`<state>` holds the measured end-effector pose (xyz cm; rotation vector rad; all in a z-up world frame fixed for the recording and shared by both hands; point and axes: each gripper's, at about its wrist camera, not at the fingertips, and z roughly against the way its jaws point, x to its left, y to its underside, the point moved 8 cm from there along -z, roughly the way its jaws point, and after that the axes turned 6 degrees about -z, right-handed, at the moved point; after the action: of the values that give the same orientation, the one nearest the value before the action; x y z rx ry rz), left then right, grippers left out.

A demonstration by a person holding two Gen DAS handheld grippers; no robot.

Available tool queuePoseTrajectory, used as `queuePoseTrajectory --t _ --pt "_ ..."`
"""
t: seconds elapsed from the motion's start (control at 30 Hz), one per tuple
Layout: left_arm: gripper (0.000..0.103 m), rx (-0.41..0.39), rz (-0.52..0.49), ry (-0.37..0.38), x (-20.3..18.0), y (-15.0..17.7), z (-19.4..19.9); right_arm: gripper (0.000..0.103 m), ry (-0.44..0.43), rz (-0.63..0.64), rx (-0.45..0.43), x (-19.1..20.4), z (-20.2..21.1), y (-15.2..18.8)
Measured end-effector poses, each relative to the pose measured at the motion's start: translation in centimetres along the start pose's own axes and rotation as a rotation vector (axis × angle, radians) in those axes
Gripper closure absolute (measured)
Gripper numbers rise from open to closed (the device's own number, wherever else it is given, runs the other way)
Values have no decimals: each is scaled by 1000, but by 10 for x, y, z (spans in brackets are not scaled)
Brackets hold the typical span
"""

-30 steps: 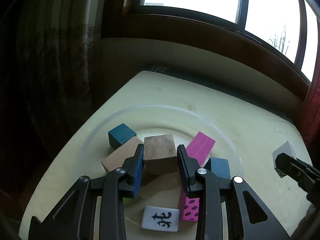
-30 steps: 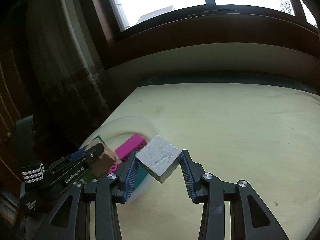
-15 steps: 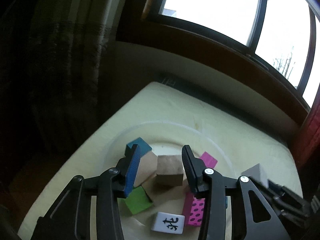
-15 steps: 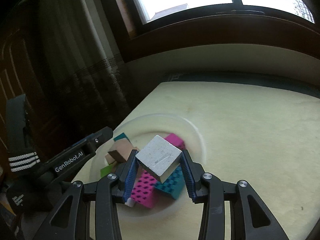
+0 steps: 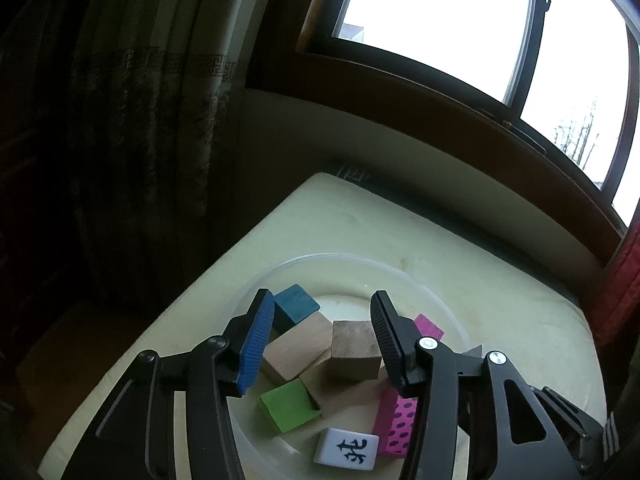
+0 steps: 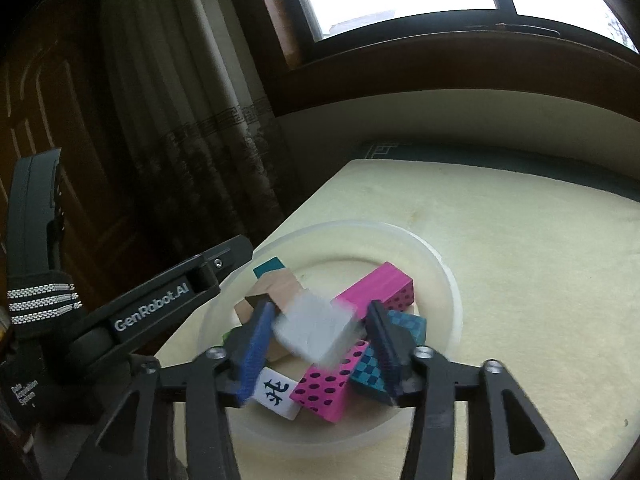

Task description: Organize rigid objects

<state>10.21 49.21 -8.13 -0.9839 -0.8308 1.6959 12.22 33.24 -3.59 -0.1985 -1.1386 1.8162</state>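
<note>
Blocks (image 5: 355,350) fill a clear dish (image 6: 448,280) on a pale table (image 6: 520,240) beneath a window (image 5: 440,20); left jaws spread, right jaws' grip on the blurred grey cube (image 6: 316,328) unclear.

"GenRobot.AI" reads in white along the black arm of the left gripper (image 6: 224,264). Small white print near its base seems to say "Data Acquisition System". A dark character marks the white tile (image 5: 347,449).

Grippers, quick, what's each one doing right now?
Left gripper: open, empty, above the bowl.
Right gripper: grey cube blurred between its fingers; cannot tell whether gripped.
</note>
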Motion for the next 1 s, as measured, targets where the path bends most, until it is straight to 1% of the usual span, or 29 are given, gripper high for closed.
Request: queuePoseTrajectory --t 0.03,0.07,0.2,0.3,0.37,0.43,0.47,0.5,0.53,0.6,0.7,0.77,1.0 --pt "44 -1 2 -3 0 0 0 44 1 -6 -3 -2 0 0" --pt "42 -1 4 -6 -1 0 0 43 2 -12 -4 -3 -1 -1" --pt "39 1 4 -7 -1 1 0 39 18 -30 -8 -13 1 0" --pt "36 7 1 -11 -2 3 0 36 30 -42 -9 -21 4 0" --pt "31 9 -3 -15 -2 3 1 35 40 -48 -8 -26 5 0" --pt "26 6 -7 -20 -2 4 2 25 52 -51 -14 -28 8 0" --pt "26 3 -12 -27 -3 4 2 18 55 -54 -21 -29 11 0" --pt "23 0 -18 -33 -3 4 2 15 57 -55 -28 -29 14 0" --pt "18 -3 -24 -41 -4 4 3 15 58 -53 -34 -30 17 0" --pt "14 -9 -32 -58 -3 3 3 11 61 -42 -46 -29 22 -1" --pt "11 -18 -42 -94 -1 2 6 3 67 -28 -71 -27 28 0" --pt "10 -22 -41 -113 1 1 8 1 63 -20 -79 -25 31 0" --pt "7 -62 -42 -183 8 -5 24 1 90 -10 -71 -25 36 4"
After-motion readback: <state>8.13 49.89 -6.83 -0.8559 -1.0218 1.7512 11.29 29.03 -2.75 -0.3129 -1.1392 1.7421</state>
